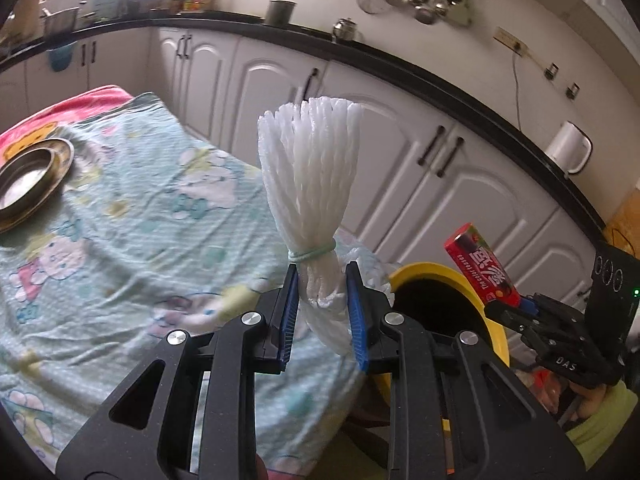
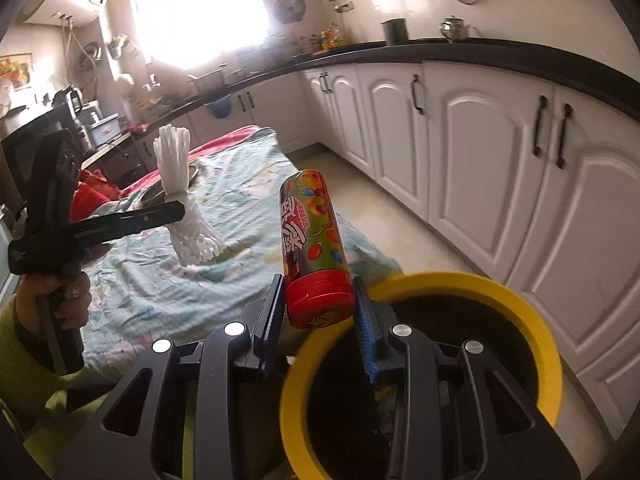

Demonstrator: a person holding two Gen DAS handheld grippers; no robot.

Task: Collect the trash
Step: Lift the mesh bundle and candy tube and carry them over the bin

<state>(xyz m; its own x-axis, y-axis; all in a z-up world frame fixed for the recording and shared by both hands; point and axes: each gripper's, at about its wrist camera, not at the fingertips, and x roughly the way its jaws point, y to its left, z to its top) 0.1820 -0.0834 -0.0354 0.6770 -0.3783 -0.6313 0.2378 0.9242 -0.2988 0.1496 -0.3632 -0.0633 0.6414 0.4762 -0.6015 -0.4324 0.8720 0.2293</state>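
Yellow-rimmed round bin (image 2: 420, 360): directly beneath right hand-held gripper (image 2: 320, 312), clamping upright red candy tube (image 2: 314, 248); left hand-held gripper (image 1: 322, 304), farther, grips white foam-net bundle (image 1: 308, 176).

Table under cartoon-print cloth (image 1: 132, 216), metal dish (image 1: 30, 172) on it

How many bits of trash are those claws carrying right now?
2. A white foam net bundle in the left claw, and a red candy tube in the right claw, beside the yellow-rimmed bin.
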